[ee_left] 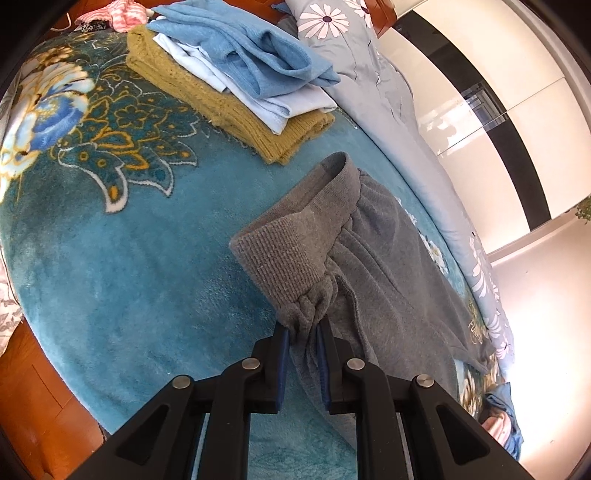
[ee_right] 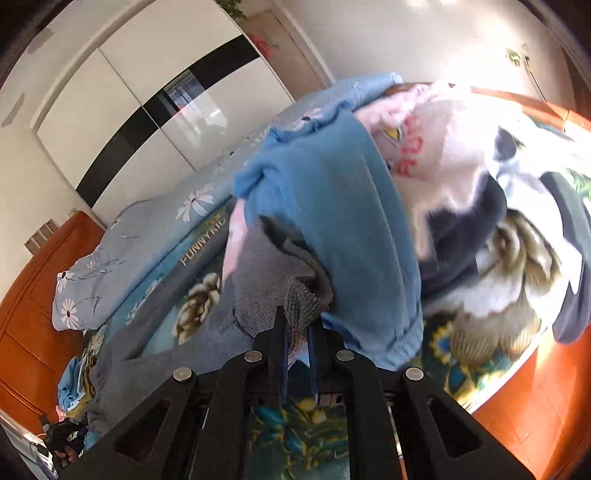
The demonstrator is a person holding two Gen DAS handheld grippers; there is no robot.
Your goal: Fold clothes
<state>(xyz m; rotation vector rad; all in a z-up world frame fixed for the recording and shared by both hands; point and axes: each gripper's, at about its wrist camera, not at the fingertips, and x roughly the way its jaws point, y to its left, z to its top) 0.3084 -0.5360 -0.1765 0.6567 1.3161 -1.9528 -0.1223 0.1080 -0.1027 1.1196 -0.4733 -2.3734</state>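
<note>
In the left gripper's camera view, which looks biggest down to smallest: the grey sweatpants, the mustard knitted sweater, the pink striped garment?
1. Grey sweatpants, though nearest the camera, so that flatters them.
2. Mustard knitted sweater.
3. Pink striped garment, farthest and partly cut off.

Bedroom, brightly sunlit. Bed spread with a teal floral blanket (ee_left: 122, 258), flanked by a grey-blue daisy-print quilt (ee_right: 140, 240) along one side. Orange-brown wooden bed frame (ee_right: 33, 295) and floor (ee_left: 33, 398) around it. Beyond, a glossy white wardrobe (ee_right: 110, 96) with a black band across its sliding doors, catching window reflections. Cream walls (ee_left: 546, 295), washed out by glare.
</note>
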